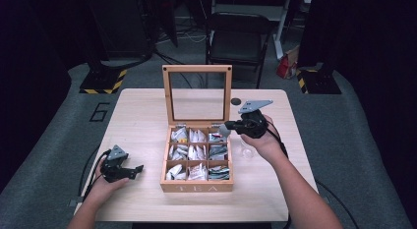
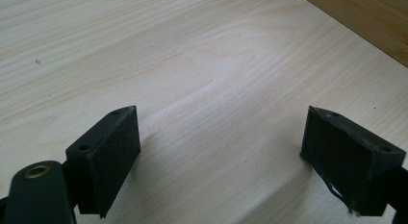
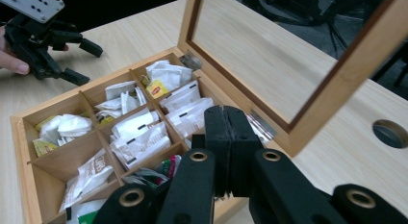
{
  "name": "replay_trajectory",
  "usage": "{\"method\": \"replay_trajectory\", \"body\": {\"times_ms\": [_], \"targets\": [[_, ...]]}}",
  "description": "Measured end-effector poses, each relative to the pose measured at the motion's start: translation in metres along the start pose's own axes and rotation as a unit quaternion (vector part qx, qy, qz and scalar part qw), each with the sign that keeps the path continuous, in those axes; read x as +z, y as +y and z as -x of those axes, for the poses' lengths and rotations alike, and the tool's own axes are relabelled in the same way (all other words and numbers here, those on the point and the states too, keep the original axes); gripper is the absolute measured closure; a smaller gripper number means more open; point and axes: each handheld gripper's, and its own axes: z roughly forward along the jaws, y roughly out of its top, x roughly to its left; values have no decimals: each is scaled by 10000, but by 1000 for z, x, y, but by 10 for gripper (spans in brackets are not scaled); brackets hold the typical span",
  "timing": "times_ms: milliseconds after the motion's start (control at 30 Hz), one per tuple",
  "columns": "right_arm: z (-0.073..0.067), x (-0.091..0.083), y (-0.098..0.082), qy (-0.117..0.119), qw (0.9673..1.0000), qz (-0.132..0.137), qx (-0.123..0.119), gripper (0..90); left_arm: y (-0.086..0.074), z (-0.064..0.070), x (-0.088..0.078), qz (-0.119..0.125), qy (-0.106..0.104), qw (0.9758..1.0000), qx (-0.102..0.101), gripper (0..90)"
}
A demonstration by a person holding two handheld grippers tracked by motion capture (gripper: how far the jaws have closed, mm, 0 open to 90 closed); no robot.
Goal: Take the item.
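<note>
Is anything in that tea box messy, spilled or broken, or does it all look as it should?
Nothing stands out. The wooden tea box sits square on the table with its glass lid propped upright. The tea bags lie loosely in their compartments, and none has spilled onto the table.

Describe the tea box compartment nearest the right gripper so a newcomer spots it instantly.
On the table, find the open wooden tea box. The compartment sits in the row beside the upright lid, at the corner below the right gripper; its packets look darker than the neighbours' white ones.
</note>
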Motion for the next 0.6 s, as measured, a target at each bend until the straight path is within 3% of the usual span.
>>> {"method": "replay_trajectory", "body": {"times_ms": [600], "targets": [[21, -28, -15, -346, 9993, -42, 122, 896, 0, 0, 0, -17, -11, 10000, 3, 129]]}}
